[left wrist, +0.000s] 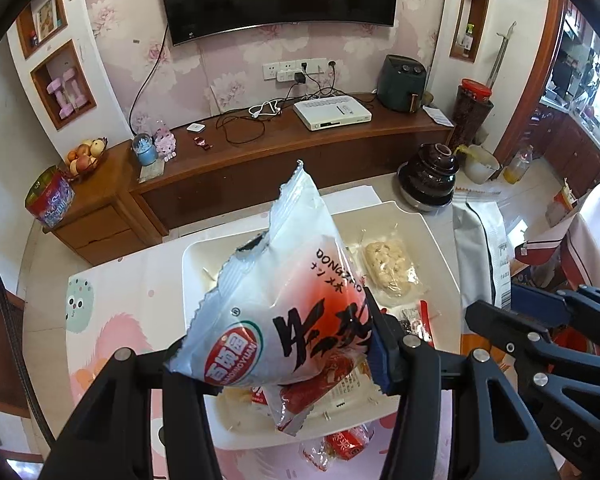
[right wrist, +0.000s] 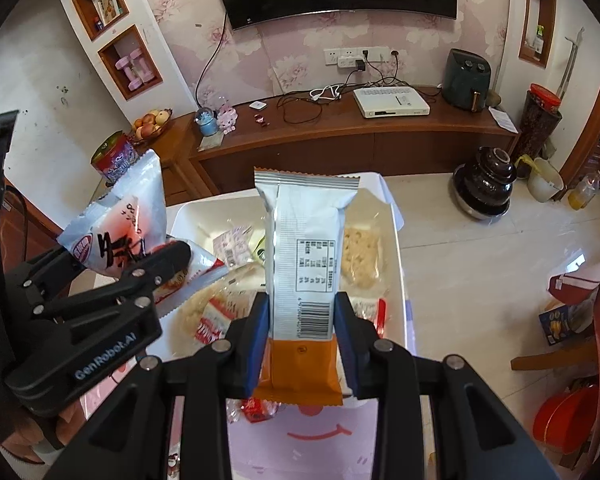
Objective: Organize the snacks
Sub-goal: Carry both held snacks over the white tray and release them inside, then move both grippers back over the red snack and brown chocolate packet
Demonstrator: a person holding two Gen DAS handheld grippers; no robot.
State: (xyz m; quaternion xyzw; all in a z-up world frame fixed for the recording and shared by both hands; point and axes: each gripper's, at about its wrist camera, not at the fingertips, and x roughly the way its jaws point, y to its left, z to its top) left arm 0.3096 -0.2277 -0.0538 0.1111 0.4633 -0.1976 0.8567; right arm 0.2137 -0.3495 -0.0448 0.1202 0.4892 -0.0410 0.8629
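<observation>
The left gripper [left wrist: 276,364] pinches a white snack pouch [left wrist: 284,300] above the white tray [left wrist: 196,264]. The right gripper [right wrist: 302,340] clamps an upright white-and-orange snack bar [right wrist: 304,264] over the same tray. Wrapped snacks lie in the tray, including a pale rice cake [right wrist: 362,256]. Beyond stands the TV cabinet [right wrist: 340,136].

Left tongs [left wrist: 276,364] clamped on white snack bag [left wrist: 284,300], held tilted above tray [left wrist: 432,224] on worktop [left wrist: 112,300]. Clear-wrapped biscuit pack [left wrist: 390,270] in tray. Right tongs [left wrist: 540,320] at right edge.
</observation>
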